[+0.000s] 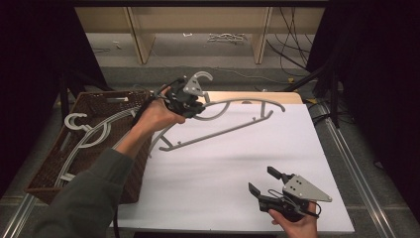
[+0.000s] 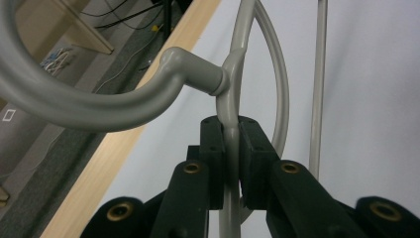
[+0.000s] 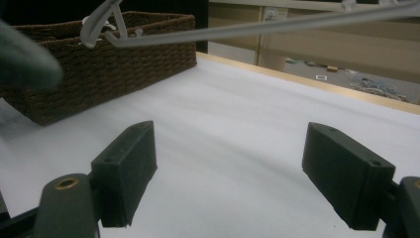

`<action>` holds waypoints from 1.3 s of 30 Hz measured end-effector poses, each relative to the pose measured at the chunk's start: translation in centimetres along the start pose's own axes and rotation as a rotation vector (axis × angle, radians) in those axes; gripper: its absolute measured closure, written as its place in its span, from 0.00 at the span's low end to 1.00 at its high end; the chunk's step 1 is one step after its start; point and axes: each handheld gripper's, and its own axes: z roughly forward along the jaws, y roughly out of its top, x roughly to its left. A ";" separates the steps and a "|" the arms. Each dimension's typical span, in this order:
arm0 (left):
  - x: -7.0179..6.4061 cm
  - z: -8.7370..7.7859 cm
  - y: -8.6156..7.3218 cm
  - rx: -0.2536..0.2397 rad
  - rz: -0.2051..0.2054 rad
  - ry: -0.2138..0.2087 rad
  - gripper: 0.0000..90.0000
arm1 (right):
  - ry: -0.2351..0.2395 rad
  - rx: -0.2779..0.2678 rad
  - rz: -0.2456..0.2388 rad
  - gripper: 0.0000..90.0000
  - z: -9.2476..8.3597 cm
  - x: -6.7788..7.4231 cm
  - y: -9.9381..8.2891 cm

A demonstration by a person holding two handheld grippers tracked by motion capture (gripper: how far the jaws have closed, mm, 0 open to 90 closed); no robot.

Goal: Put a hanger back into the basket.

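White foam sheeting is covering the desk (image 1: 237, 168), with a wicker basket (image 1: 99, 106) sitting at its left edge and more grey hangers (image 1: 84, 134) lying inside. The left tool (image 1: 190, 101) is pinching a grey plastic hanger (image 1: 233, 126) by its neck, jaws pressed tight just below the hook, and is holding it in the air above the far side of the desk. So one hanger is looking clear of the basket, though whether its lower end is brushing the rim is hard to judge. Setting it down is what remains. The right tool (image 1: 265, 181) is waiting near the front edge, jaws spread wide, gripping nothing.
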 end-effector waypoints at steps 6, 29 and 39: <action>2.7 -2.5 -0.6 -0.010 -0.042 0.044 0.91 | 0.002 0.005 -0.003 0.25 0.1 0.0 0.0; 7.0 -8.6 -7.7 0.001 -0.169 0.163 0.91 | 0.008 0.009 0.008 0.25 0.2 0.0 -0.2; 8.5 -9.2 -10.6 0.017 -0.227 0.203 0.91 | 0.007 0.015 0.005 0.25 0.2 0.0 -0.2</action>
